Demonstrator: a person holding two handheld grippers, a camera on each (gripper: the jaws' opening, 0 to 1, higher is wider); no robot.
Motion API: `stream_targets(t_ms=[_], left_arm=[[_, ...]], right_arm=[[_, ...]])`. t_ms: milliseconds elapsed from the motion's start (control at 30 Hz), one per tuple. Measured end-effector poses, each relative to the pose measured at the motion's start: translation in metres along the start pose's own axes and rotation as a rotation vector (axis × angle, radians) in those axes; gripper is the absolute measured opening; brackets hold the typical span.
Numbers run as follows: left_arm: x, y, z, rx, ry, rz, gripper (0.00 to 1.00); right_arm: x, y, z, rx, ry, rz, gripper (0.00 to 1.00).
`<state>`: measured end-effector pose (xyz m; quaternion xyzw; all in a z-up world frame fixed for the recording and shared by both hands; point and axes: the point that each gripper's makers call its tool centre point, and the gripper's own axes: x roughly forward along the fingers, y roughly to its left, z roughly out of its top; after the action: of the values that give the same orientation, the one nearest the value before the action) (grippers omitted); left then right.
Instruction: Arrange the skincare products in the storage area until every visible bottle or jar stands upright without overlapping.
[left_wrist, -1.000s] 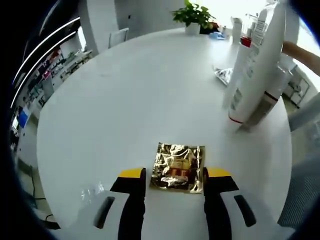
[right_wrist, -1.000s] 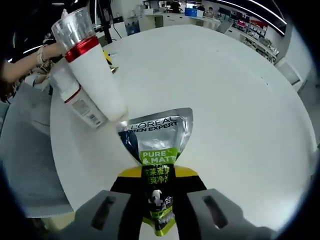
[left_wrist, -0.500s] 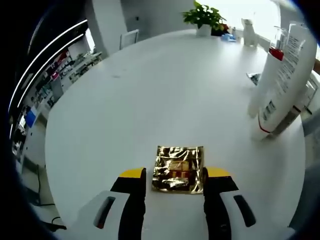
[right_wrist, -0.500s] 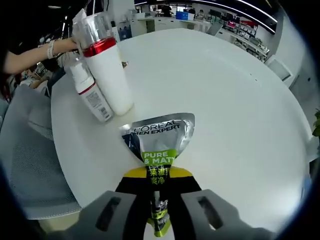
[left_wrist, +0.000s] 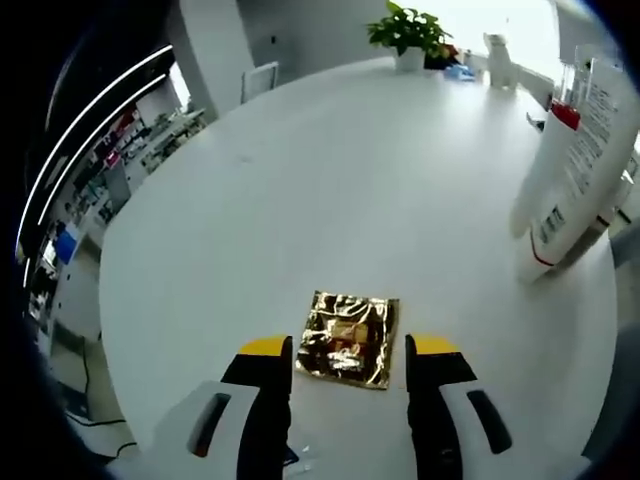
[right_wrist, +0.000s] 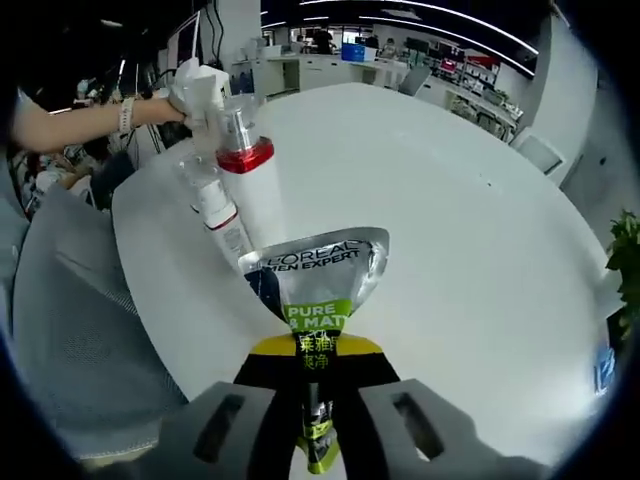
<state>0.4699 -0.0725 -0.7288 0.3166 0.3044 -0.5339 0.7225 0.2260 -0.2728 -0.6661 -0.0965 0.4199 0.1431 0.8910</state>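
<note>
While the right gripper (right_wrist: 312, 375) pinches the tube (right_wrist: 316, 290) crimp-up, probably to stand it by the bottles (right_wrist: 240, 180) someone's hand (right_wrist: 192, 85) steadies, the left gripper (left_wrist: 347, 365) hovers with jaws wide around the gold sachet (left_wrist: 346, 338) flat on the table (left_wrist: 330, 190), looks ready to grab it.
</note>
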Motion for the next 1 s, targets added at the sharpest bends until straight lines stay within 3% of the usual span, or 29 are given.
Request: stream_targets(t_ms=[200,567,833,1000], left_arm=[[-0.018,-0.014,0.006,0.002,-0.021,-0.030,0.45],[-0.072,-0.047,0.025,-0.035,-0.132,-0.093,0.41],[-0.112,-0.071,0.024,-0.060,-0.178,-0.133,0.37],[-0.134,-0.073,0.024,-0.072,-0.224,-0.127,0.27]], right_arm=[[-0.023,0.001,0.019,0.001,-0.054,-0.054,0.09],[-0.079,-0.004,0.073,-0.034,-0.216,-0.154,0.08],[-0.097,0.022,0.114,-0.112,-0.306,-0.141,0.08],[-0.100,0.045,0.139,-0.155,-0.363,-0.112,0.08]])
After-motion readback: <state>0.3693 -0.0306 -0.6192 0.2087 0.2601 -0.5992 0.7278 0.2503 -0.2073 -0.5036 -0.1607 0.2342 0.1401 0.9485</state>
